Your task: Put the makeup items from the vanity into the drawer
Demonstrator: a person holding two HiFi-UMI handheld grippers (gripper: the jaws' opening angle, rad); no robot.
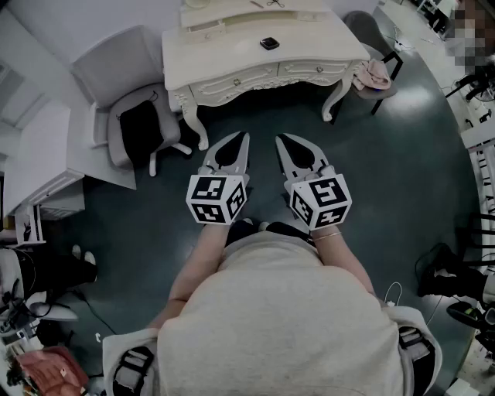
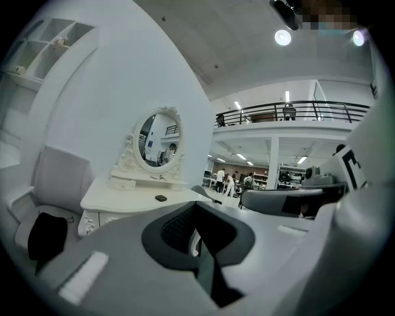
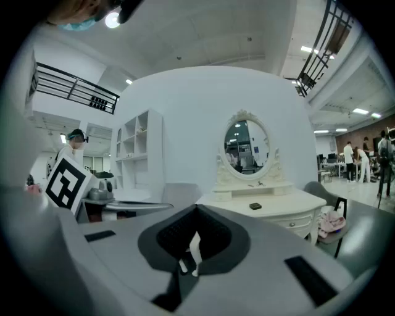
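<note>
A cream vanity [image 1: 224, 58] with an oval mirror [image 3: 247, 145] stands ahead of me, its drawers [image 1: 255, 77] closed. A small dark makeup item [image 1: 269, 43] lies on its top; it also shows as the dark item [image 2: 160, 198] in the left gripper view and the dark item [image 3: 255, 206] in the right gripper view. A few small things lie on the raised back shelf [image 1: 267, 4]. My left gripper [image 1: 244, 137] and right gripper [image 1: 280, 140] hang side by side short of the vanity's front edge, both shut and empty, jaws pointing at it. The left gripper [image 2: 196, 205] and right gripper [image 3: 197, 207] hold nothing.
A grey chair [image 1: 128, 93] with a black cushion [image 1: 141, 130] stands left of the vanity. At its right end is another chair with a pink cloth [image 1: 377, 73]. A white shelf unit [image 3: 139, 154] lines the wall at left. People stand far off in the hall.
</note>
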